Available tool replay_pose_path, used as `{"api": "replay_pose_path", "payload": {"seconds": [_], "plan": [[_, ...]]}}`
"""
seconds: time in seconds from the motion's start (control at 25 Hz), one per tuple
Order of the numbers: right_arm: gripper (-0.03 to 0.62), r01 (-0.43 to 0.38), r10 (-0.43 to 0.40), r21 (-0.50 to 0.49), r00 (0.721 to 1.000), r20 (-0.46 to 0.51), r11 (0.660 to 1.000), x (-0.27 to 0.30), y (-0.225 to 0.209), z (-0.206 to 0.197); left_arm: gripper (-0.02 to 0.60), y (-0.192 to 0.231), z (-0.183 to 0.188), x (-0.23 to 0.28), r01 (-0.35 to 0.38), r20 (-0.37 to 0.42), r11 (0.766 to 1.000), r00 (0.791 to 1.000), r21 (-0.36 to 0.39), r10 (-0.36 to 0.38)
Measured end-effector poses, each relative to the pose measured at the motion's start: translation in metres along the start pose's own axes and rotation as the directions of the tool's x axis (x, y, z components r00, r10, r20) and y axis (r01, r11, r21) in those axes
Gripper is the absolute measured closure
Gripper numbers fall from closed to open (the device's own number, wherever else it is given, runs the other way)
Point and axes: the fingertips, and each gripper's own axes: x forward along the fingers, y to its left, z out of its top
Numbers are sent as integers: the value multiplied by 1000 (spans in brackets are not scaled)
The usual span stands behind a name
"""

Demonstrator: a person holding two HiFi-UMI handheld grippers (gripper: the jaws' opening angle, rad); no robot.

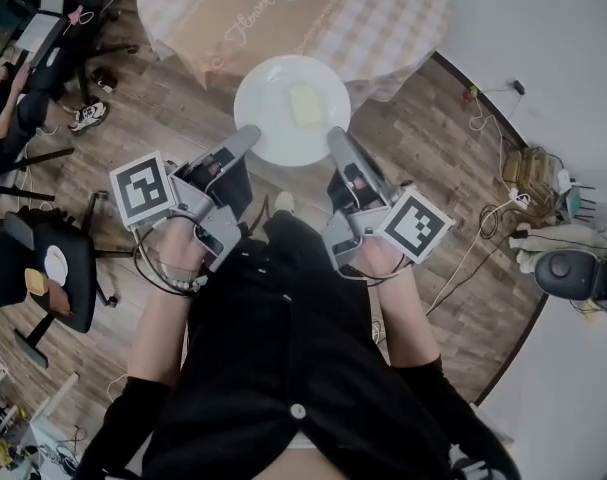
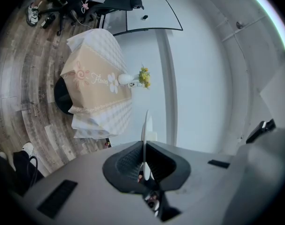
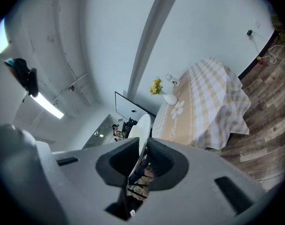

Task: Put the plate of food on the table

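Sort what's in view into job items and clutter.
Job: plate, food, table, left gripper and right gripper, both shut on the plate's rim.
Clutter: flower vase, chair, cables.

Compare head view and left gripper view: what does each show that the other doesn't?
Head view only: the plate as a full disc from above, left hand-held gripper and right hand-held gripper on its near rim, and their marker cubes. Left gripper view only: a vase of yellow flowers on the table, plus the plate edge-on, pinched in the jaws. Both: plate, clothed table, wood floor.
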Motion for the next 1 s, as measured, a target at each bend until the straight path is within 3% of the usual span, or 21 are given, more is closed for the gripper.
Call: {"api": "replay_pose_path", "payload": {"seconds": [0.44, 1.0], "plan": [[553, -27, 27, -3, 999, -28, 1000, 16, -26, 45, 571, -7, 14, 48, 7, 47, 1000, 999, 0, -7], [553, -41, 41, 7, 999, -18, 999, 21, -36, 61, 571, -7, 20, 66, -5, 52, 1000, 999, 0, 5]]}}
